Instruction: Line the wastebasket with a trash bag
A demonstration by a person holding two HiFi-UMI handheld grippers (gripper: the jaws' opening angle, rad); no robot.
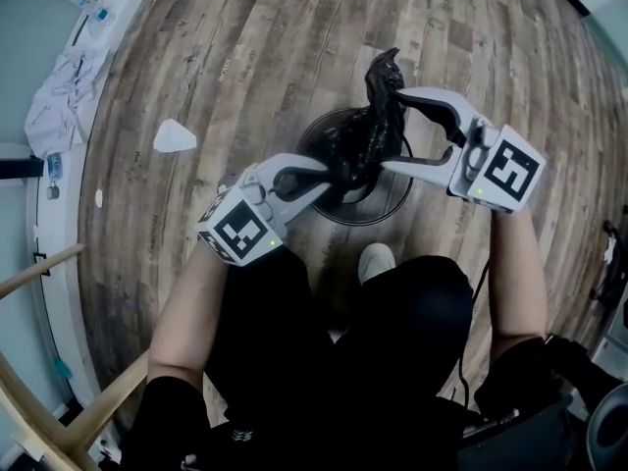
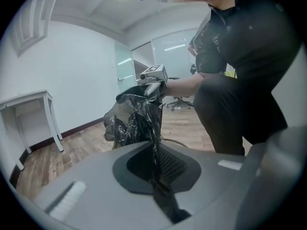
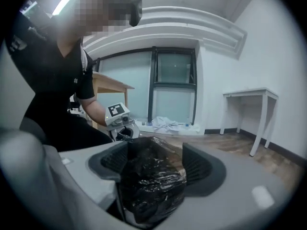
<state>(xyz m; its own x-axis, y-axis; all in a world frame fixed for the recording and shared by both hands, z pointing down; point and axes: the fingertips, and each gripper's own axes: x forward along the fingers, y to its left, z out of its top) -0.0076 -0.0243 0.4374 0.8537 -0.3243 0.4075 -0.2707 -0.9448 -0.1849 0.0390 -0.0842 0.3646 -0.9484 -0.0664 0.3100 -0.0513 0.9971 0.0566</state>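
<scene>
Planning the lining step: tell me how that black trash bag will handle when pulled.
Probably floppy: the trash bag is crumpled and bunched. Likely light: the left gripper holds it by a thin pinched strand. Its glossy film may slip.

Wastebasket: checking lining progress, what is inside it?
A bunched black trash bag, pinched by the left tongs, hangs over the wastebasket mouth. The bag hides the bottom.
</scene>
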